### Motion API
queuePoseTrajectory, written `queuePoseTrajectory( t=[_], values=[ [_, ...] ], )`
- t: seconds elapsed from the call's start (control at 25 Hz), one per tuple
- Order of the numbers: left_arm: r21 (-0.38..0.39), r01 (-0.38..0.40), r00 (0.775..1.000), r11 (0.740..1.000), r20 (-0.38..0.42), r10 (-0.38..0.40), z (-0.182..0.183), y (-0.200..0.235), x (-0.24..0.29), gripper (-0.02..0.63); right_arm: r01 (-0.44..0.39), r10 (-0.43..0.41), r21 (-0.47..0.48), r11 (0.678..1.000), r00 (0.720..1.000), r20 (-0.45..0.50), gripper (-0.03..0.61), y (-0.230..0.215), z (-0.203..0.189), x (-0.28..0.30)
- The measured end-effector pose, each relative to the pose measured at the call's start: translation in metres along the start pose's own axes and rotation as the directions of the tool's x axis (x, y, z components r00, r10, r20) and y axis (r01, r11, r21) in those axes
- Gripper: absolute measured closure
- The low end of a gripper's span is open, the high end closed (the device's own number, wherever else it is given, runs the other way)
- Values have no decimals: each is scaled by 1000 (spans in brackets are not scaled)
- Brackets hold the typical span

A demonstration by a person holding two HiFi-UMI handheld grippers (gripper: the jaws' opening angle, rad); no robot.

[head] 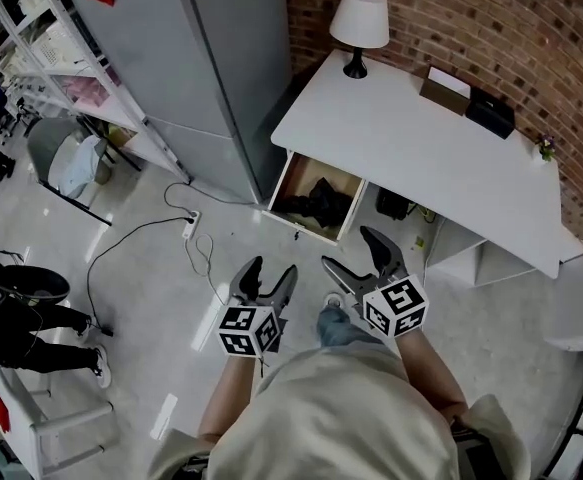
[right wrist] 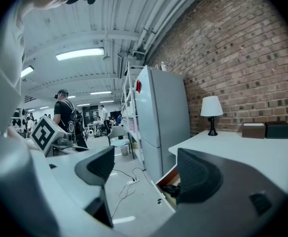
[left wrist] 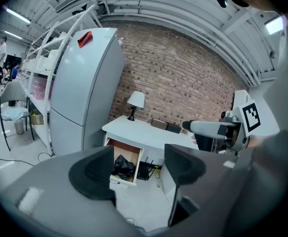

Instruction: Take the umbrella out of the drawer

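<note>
Black umbrella (head: pixel 321 200) is sitting bunched up in the one open drawer (head: pixel 296 173) under the white surface (head: pixel 421 158), going by the head view first. I've got two hand-held grippers out front, well short of it. The left hand-held gripper (head: pixel 271 268) and right hand-held gripper (head: pixel 351 250) are both spread wide, holding nothing and touching nothing. On the surface I count one lamp (head: pixel 359 23) and two boxes, a brown box (head: pixel 444 90) just beside a black box (head: pixel 489 113). One grey fridge (head: pixel 221 58) stands left of the surface.

Left gripper view: jaws well apart with just air between them. The drawer with the umbrella shows through the gap, well beyond the tips. The right hand-held gripper pokes in from the right side, empty too.

Right gripper view: same deal, jaws wide apart, nothing pinched. A corner of the drawer with a bit of the umbrella peeks out beside the right jaw. The lamp and both boxes sit up on the surface.
</note>
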State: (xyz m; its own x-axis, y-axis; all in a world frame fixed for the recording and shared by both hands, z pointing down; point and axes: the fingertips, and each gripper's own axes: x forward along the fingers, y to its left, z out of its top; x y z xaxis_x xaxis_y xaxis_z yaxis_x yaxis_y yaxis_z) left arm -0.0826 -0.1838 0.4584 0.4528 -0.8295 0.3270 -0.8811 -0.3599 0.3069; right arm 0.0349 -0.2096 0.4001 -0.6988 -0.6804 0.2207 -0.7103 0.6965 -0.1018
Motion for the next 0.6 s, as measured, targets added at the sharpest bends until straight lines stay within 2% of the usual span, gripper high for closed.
queuePoseTrajectory(
  t=[0.32,0.6],
  values=[
    [-41,-70,998,997,-4,70,21,24,59,308,-63,61,-20,998,994,-91,202,-60,-12,58],
    [-85,-158,987,984,-32,156,17,51,95,308,-153,141,-49,987,970,-199,202,-92,-47,110]
  ],
)
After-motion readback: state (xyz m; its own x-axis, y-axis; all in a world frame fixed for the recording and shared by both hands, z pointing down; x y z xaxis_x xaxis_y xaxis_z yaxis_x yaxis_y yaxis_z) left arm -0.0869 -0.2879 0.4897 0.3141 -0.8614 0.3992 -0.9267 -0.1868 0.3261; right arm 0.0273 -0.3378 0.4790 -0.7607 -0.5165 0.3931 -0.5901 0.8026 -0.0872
